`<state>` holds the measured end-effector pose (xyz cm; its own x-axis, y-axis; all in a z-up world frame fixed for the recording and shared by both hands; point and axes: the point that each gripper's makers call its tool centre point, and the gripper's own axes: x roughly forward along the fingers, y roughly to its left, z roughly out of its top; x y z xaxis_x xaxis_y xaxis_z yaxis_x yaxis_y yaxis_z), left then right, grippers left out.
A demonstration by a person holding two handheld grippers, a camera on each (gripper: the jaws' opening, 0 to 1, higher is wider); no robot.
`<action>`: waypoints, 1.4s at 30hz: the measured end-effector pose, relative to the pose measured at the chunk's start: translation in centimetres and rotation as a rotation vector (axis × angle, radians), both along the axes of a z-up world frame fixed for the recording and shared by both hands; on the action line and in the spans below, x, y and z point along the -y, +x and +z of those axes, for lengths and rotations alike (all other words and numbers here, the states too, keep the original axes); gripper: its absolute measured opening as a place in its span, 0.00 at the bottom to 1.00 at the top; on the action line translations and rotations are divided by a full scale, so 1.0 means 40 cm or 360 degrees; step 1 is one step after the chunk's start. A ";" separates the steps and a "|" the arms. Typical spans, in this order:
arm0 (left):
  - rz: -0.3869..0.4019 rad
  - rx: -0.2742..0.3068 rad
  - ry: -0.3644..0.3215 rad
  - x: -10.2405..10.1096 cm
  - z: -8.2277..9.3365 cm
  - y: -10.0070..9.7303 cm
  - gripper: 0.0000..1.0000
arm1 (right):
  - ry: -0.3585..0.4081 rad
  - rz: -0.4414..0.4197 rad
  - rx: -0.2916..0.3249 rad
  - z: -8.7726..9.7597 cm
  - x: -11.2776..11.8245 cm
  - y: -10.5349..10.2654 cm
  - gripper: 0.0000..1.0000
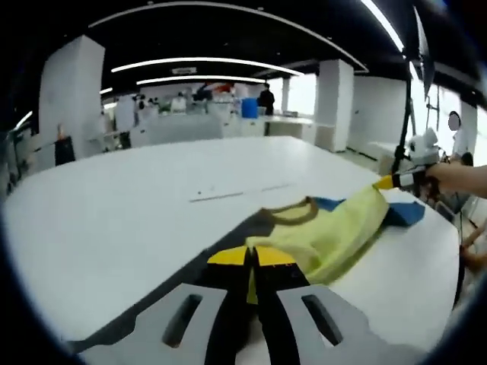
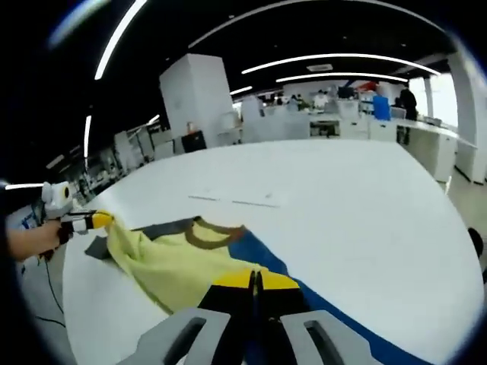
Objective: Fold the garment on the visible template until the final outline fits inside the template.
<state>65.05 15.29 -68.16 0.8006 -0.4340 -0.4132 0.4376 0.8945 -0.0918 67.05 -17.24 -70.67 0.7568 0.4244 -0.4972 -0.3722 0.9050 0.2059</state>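
A pale yellow garment (image 1: 327, 232) with a brown collar lies on a wide white worktop (image 1: 137, 220), stretched between the two grippers and lifted off the surface along the pulled span. Under and beside it lies the template (image 1: 163, 293), dark grey on one side and blue on the other. In the left gripper view, the left gripper (image 1: 252, 256) has its yellow-tipped fingers pressed together on a fold of the garment near the worktop's near edge, and the right gripper (image 1: 386, 182) comes in from the right, pinching the cloth's far end close to the worktop's right edge, with a hand (image 1: 456, 176) behind it. The blue part of the template (image 1: 407, 213) peeks out beyond the cloth there. In the right gripper view, the right gripper (image 2: 255, 280) has its fingers closed on the yellow cloth (image 2: 175, 262), with the blue band (image 2: 335, 315) running along the near edge; the left gripper (image 2: 95, 221) shows at the left edge of the worktop, closed on the cloth's corner, over a grey patch (image 2: 163, 228). The far half of the worktop is bare white with two thin lines (image 2: 232, 201) marked on it. Beyond it stand white columns (image 2: 198, 99) and desks.
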 end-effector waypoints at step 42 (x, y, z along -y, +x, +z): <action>-0.0154 -0.0227 0.0157 -0.037 -0.125 -0.041 0.23 | -0.0156 0.0217 -0.0110 0.032 -0.098 -0.155 0.45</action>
